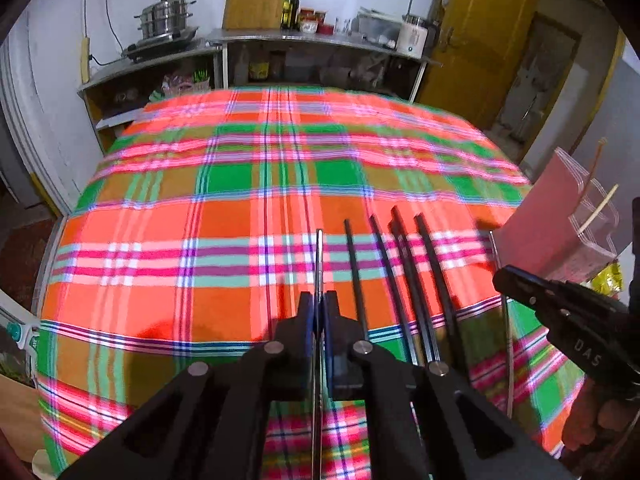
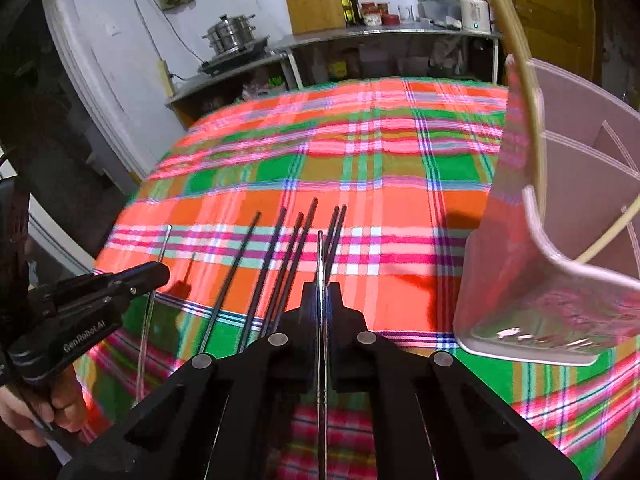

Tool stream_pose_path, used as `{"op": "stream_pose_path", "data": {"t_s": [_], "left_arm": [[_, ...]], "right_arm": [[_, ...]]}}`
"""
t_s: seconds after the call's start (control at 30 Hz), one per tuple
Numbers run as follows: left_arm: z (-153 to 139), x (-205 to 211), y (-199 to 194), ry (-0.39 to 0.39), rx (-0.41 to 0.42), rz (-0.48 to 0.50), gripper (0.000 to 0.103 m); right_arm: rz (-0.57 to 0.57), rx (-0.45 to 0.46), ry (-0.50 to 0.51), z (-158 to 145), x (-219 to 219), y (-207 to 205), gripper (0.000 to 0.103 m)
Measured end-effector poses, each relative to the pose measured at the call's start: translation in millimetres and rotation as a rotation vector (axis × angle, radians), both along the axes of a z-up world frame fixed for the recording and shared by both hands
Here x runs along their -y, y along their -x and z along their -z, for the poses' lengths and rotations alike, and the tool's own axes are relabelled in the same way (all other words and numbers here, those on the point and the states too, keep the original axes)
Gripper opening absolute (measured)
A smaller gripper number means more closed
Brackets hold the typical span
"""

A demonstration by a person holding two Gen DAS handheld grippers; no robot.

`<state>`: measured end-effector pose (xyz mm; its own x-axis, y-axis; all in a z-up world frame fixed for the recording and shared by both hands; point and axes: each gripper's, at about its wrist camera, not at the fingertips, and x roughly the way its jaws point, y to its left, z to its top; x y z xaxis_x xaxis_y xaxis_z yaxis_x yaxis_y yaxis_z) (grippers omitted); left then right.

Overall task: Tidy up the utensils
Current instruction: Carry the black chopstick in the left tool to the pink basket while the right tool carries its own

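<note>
Plaid table (image 1: 224, 216) carries black chopsticks (image 1: 404, 276) in a row; each hand-held gripper, left (image 1: 319, 304) and right (image 2: 321, 296), pinches a metal chopstick (image 2: 320, 256) for the pink organizer (image 2: 560, 240).

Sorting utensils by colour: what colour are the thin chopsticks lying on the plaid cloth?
Black chopsticks, lying on the cloth; clearest in the left wrist view.

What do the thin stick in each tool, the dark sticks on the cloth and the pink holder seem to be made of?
Thin stick in each tool: probably polished metal; silvery, glinting. Dark sticks: black, matte, perhaps plastic or lacquered wood. Pink holder: translucent plastic; the plaid shows through.
</note>
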<state>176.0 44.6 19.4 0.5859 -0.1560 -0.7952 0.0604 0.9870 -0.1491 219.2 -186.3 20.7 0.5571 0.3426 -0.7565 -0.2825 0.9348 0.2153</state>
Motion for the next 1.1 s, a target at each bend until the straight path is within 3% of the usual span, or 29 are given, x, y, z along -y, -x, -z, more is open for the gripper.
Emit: {"op": "stream_pose_path", "data": {"t_s": [0.6,1.1], "left_arm": [[-79,10,40,0.04,0.137,0.035,0.005],[-97,64,49,0.087,0.141,0.15,0.005]], "right_arm": [[0.012,0.142,-0.085,-72,26,44,0.005],[0.05,0.2,-0.112,-96,65,71,0.005]]}}
